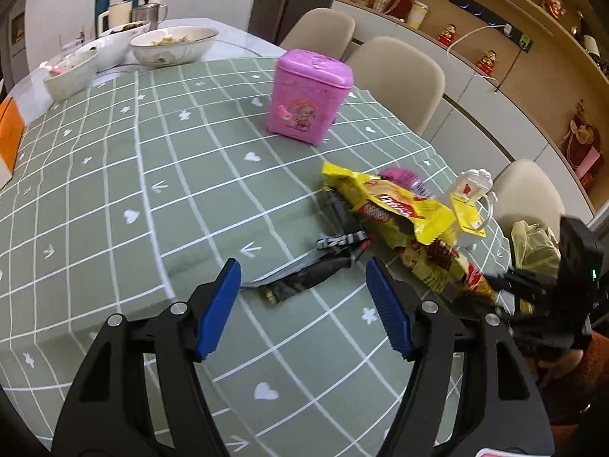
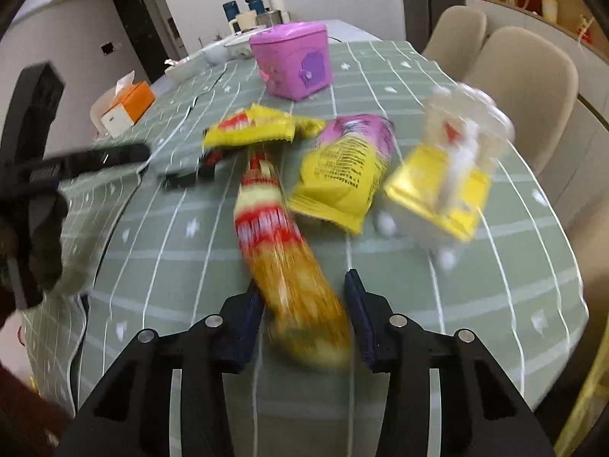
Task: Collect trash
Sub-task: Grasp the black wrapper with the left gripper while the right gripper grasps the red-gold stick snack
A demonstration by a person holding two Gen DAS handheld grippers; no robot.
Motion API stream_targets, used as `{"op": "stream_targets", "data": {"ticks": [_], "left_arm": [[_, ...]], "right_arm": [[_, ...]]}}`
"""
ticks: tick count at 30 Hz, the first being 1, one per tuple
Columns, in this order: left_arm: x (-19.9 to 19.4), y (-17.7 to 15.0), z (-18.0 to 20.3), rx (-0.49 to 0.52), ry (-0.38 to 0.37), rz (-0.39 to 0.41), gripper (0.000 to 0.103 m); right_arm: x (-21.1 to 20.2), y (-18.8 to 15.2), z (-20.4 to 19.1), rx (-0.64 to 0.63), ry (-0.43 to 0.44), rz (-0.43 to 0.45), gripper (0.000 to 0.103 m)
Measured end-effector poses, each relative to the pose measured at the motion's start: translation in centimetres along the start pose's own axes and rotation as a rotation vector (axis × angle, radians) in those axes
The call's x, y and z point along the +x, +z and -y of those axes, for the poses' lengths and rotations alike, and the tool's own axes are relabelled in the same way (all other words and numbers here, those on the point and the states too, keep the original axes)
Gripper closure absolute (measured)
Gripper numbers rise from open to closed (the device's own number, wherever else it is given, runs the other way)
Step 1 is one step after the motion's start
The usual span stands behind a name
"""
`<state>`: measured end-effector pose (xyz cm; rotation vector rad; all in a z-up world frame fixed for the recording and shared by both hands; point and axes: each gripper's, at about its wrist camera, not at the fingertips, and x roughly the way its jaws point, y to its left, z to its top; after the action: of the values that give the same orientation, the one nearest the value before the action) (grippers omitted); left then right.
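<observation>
A pink lidded bin [image 1: 308, 95] [image 2: 295, 63] stands on the green checked tablecloth [image 1: 152, 190]. Nearer me lies a heap of trash: a yellow snack bag [image 1: 392, 202] [image 2: 253, 127], a pink and yellow bag [image 2: 342, 167], a black wrapper [image 1: 323, 262] and a clear toy pack on a yellow card [image 2: 449, 175]. My left gripper [image 1: 302, 262] is open just short of the black wrapper and holds nothing. My right gripper [image 2: 302, 282] straddles the near end of a long yellow and red wrapper [image 2: 289, 259]. A thin gap shows at its right pad. That view is blurred.
Several bowls [image 1: 173, 43], mugs and flasks stand at the table's far end. An orange tissue box [image 2: 125, 104] lies at the left edge. Beige chairs [image 1: 399, 76] line the right side, and one carries a yellow plastic bag [image 1: 533, 243]. Shelves run along the wall.
</observation>
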<state>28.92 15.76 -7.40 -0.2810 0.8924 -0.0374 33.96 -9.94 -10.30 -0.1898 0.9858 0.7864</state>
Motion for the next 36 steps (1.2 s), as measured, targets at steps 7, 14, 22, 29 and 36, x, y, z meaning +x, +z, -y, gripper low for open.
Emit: {"op": "stream_targets", "data": {"ticks": [7,14,22,29,36], "left_arm": [[1.0,1.0,2.4,0.059,-0.020,0.000,0.038],[0.2,0.7,2.2,0.053,-0.021,0.012,0.038],[-0.4,-0.2,1.3,0.033,-0.024,0.005,0.038],[1.3,0.6,3.2,0.155,-0.025,-0.042,0.038],[5.3,1.3,3.5,0.178,0.045,-0.134,0.045]], "right_arm": [[-4.3,-3.1,0.8,0.047,-0.010,0.050,0.062],[-4.7,0.0,-1.4,-0.072,-0.001,0.152,0.056],[1.3,4.6,-3.1,-0.130,0.030,0.037,0.076],[-3.1,1.8,-1.0,-0.039,-0.023,0.069,0.086],[-8.3,-0.8,1.7,0.108,-0.060,0.168,0.086]]}}
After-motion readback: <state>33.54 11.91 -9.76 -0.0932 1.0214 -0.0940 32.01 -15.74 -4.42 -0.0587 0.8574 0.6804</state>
